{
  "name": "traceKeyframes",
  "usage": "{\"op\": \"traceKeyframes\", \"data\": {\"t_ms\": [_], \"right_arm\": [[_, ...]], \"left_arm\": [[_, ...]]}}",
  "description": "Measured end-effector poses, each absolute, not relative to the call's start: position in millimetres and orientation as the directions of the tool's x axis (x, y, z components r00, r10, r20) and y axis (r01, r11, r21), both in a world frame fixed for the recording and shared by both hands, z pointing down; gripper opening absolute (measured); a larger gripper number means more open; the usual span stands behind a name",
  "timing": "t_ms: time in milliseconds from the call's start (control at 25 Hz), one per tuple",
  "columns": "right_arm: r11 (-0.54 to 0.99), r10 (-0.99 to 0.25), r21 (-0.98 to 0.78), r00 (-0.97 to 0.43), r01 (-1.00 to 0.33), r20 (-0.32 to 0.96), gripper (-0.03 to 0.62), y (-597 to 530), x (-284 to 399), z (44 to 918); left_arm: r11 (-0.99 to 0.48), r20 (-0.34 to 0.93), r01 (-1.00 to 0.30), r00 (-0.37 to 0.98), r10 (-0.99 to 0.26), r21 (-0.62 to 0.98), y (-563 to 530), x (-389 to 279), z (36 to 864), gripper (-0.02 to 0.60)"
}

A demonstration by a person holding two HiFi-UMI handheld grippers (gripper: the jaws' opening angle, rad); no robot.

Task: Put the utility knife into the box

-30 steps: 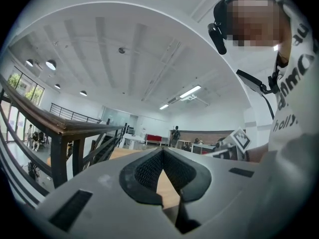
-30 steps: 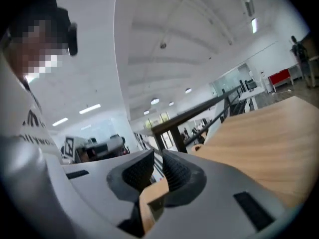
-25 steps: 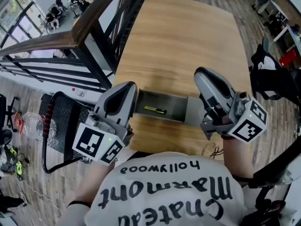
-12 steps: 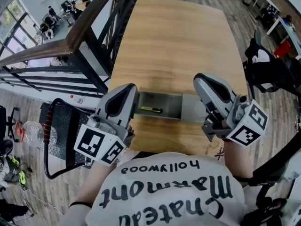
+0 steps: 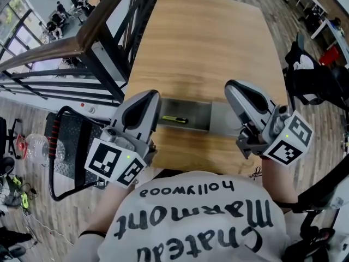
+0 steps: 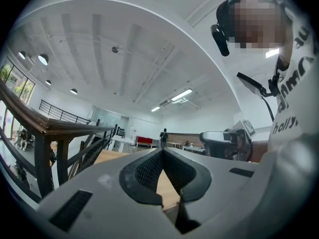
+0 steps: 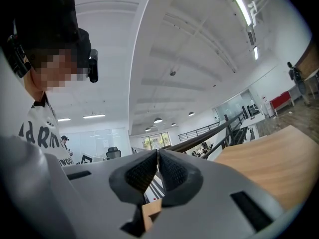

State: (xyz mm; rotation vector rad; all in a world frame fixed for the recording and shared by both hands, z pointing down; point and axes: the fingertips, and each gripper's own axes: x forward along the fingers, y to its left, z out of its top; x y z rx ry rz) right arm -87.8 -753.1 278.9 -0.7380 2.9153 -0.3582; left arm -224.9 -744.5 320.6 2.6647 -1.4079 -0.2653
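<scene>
Very little has changed over the last second. The left gripper point(image 5: 143, 103) and the right gripper point(image 5: 244, 94) hold the same raised pose close to the person's body, with only a slight drift in the head view. The utility knife point(image 5: 175, 119) has not moved; it lies flat on the floor of the open grey box point(image 5: 199, 120) on the wooden table point(image 5: 207, 48).

In the head view, the box sits between the two grippers, below their jaws and out ahead of them. The knife is nearer the left gripper's side but well apart from both. In the left gripper view the ribbed pads point(image 6: 147, 171) are pressed together at the tip with nothing between them. In the right gripper view the pads point(image 7: 141, 174) likewise meet on nothing. Both gripper views look up at the ceiling and out across the room, so the jaws are angled up and away from the box.

The knife is in the box and neither gripper touches it, so the task looks finished and the grippers seem simply parked clear of it.
</scene>
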Motion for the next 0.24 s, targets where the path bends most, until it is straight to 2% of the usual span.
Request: {"op": "traceKeyframes", "data": {"t_ms": [240], "right_arm": [[0.852,-0.479,-0.264,-0.876,-0.451,-0.050,0.021,-749.8,-81.2,280.0]], "left_arm": [[-0.560,-0.105,-0.808,0.550,-0.828,0.183,-740.1,-218.5,320.3,0.006]]}}
